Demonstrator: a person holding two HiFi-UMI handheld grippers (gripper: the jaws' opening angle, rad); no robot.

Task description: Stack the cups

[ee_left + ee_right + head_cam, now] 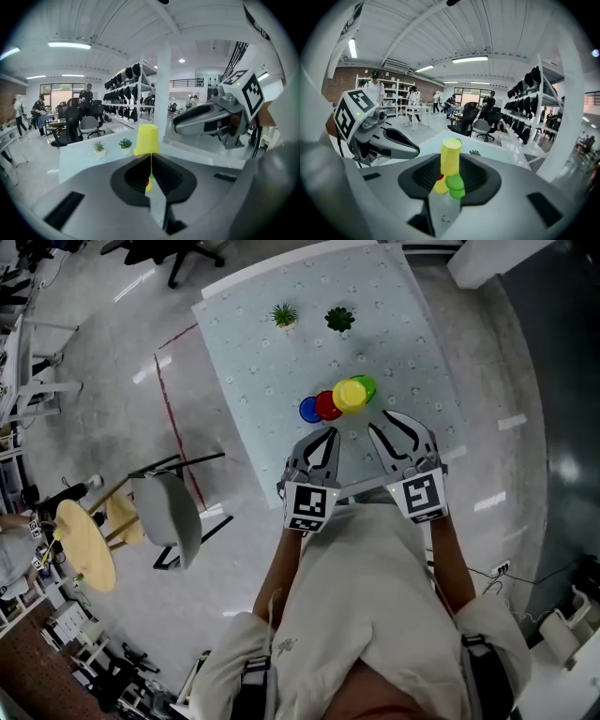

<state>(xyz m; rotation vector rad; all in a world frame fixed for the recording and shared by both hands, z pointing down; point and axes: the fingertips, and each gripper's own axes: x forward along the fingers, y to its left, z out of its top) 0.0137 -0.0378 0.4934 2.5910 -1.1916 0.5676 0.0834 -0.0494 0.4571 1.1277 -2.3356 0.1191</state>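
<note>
1. We hold the left tool at the near edge of the table. Its jaws are pressed together and it has hold of nothing.
2. From that tool the cups lie just ahead, between 11 and 1 o'clock and clear of its tips. In the left gripper view the yellow cup rises straight above the closed jaws at 12 o'clock.
3. In the head view we count four cups, one of each colour. They stand in a tight row that climbs towards 2 o'clock, each touching or overlapping the next.
4. Left to right they are the blue cup, the red cup, the yellow cup and the green cup.
5. The right tool points towards 11 o'clock. Its jaws stand a narrow gap apart and hold nothing, with the yellow cup near its tips at about 10 o'clock.
6. In the right gripper view that cup stands in line with the gap, beyond the tips.
7. We count two tools and two potted plants, the plants well beyond the cups at 12 o'clock.
</note>
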